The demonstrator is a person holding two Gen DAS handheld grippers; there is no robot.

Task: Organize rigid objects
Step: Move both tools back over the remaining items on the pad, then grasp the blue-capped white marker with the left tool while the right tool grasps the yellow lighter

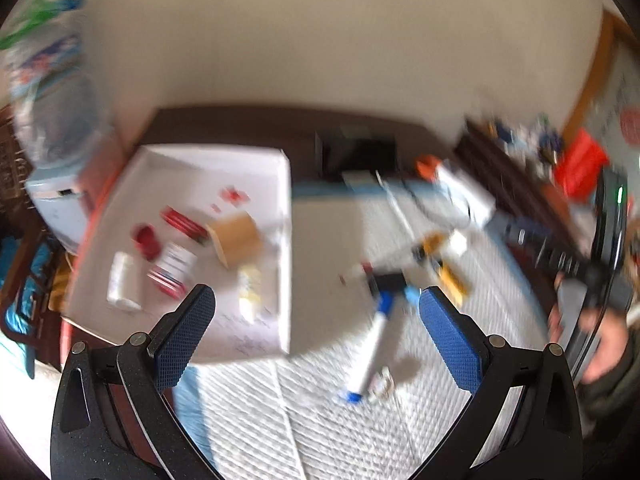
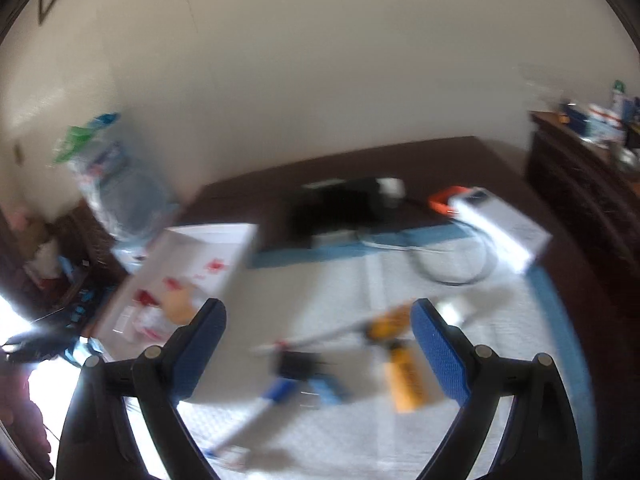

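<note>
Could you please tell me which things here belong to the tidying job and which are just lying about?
Job: white tray, white-and-blue marker, yellow items, small black block.

Lying about: water jug, white box, black device, dresser.

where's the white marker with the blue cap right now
In the left wrist view the white marker with the blue cap lies on the white quilted mat, right of the white tray and just below a small black object.
</note>
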